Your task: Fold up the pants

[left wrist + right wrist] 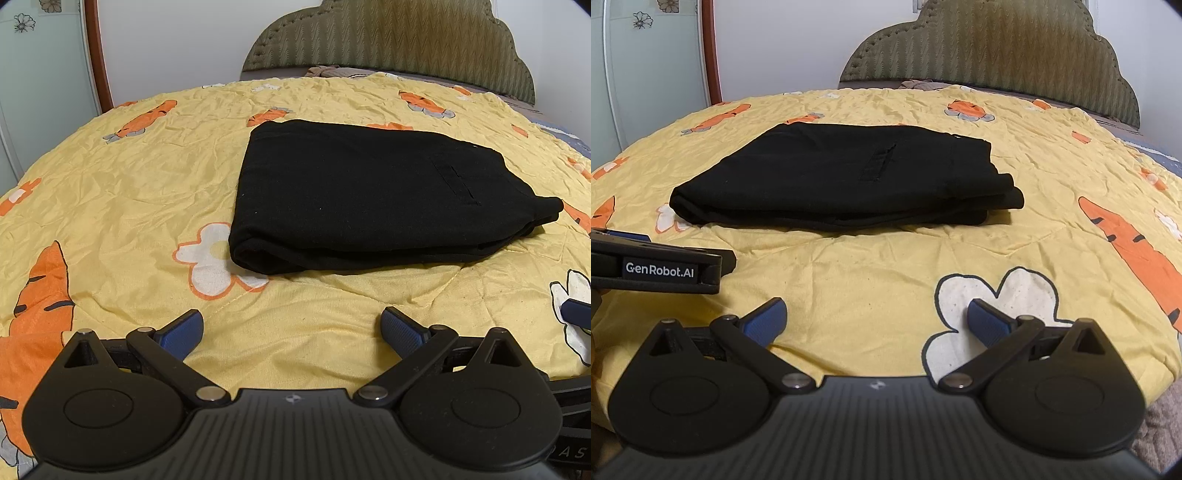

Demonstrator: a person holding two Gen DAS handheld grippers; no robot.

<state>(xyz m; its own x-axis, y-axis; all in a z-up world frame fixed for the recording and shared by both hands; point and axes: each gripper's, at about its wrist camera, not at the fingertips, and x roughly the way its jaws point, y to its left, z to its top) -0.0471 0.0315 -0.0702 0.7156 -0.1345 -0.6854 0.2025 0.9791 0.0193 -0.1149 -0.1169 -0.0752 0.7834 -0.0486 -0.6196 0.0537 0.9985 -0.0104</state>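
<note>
The black pants (369, 192) lie folded into a compact stack on the yellow quilt; they also show in the right wrist view (842, 177). My left gripper (291, 332) is open and empty, held back from the near folded edge of the pants. My right gripper (875, 321) is open and empty too, also short of the pants. The left gripper's body (657, 269) shows at the left edge of the right wrist view. A blue fingertip of the right gripper (576, 310) shows at the right edge of the left wrist view.
The yellow quilt (129, 192) with carrot and flower prints covers the bed. An olive padded headboard (388, 40) stands at the far end. A glass door with a wooden frame (96, 55) is at the far left. The bed's near edge (1152, 387) drops off at lower right.
</note>
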